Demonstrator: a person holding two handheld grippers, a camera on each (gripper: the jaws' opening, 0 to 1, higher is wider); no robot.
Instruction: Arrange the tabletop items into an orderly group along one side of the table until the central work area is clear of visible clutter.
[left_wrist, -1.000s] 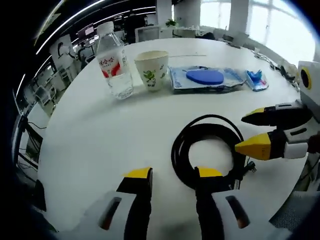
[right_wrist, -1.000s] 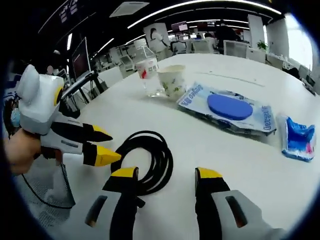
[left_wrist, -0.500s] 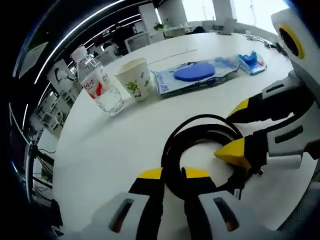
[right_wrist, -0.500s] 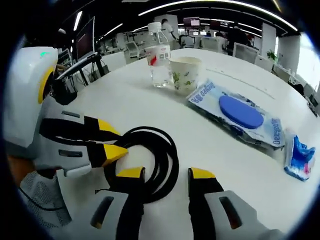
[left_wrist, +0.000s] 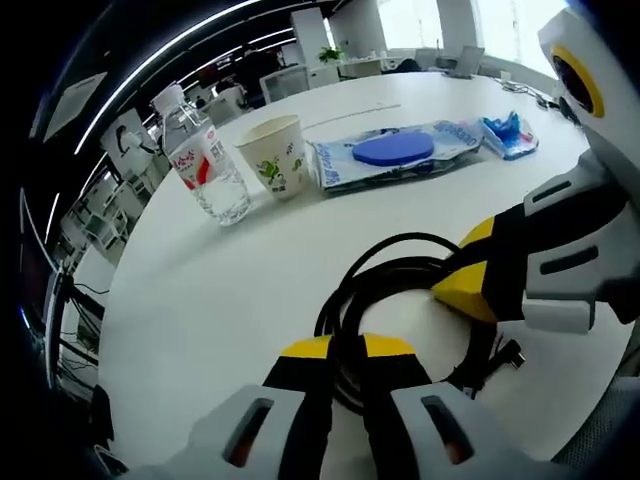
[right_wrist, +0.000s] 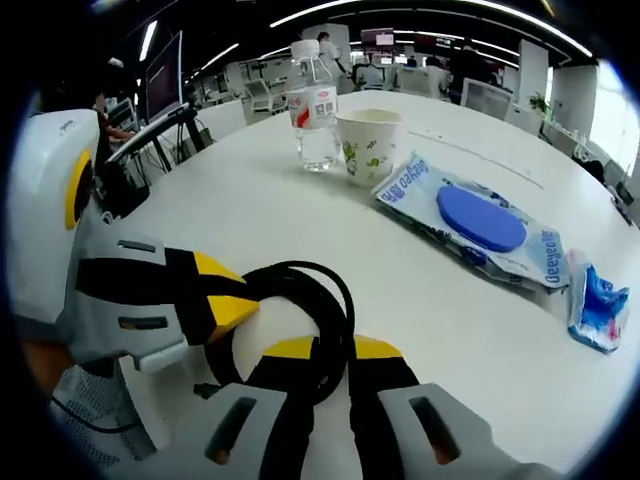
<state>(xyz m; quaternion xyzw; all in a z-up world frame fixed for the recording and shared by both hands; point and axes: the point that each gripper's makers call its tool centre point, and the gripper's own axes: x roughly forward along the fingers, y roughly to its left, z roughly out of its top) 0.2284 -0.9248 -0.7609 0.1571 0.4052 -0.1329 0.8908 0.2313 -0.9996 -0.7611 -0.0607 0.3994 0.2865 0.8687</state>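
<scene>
Jaws closed since earlier frame: left hand-held gripper (left_wrist: 346, 352) and right hand-held gripper (right_wrist: 327, 352) both pinching black cable (left_wrist: 400, 275), lower centre, on tabletop (left_wrist: 230, 280).

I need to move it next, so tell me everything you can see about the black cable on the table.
The black cable is a rubbery-looking cord wound into several round loops, lying flat on the white table, with a plug end poking out at one side. The left hand-held gripper and the right hand-held gripper are each shut on opposite sides of the coil.
</scene>
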